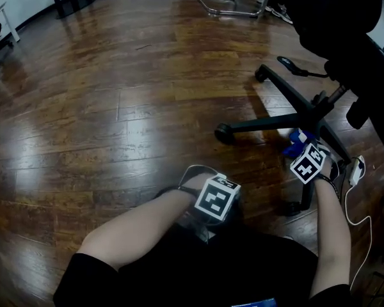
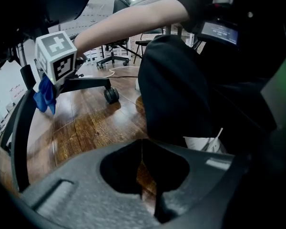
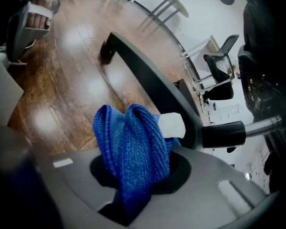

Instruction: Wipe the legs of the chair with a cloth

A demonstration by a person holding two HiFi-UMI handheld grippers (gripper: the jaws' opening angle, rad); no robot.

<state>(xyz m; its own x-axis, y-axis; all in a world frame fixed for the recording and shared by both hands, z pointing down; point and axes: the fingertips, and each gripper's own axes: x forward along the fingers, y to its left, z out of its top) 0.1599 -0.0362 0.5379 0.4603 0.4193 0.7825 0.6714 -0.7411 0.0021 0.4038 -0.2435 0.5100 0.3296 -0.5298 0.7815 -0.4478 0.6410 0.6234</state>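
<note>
In the head view's lower centre, the left gripper [image 1: 212,203] idles, jaws clenched on nothing. To its right, the right gripper [image 1: 305,153] grasps the blue cloth [image 1: 296,142] in its jaws, just below the chair leg [image 1: 262,124]. The leg's length runs leftward to its caster [image 1: 223,132], and this hand is nearer.

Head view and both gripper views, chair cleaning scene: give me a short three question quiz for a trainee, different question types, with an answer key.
1. True or false: the left gripper holds the blue cloth.
2. The floor is: A carpet, B wood planks, C tile.
3. Fill in: the black chair leg ends in a ____.

Key: 1 false, the right gripper holds it. 2 B. 3 caster.
</note>
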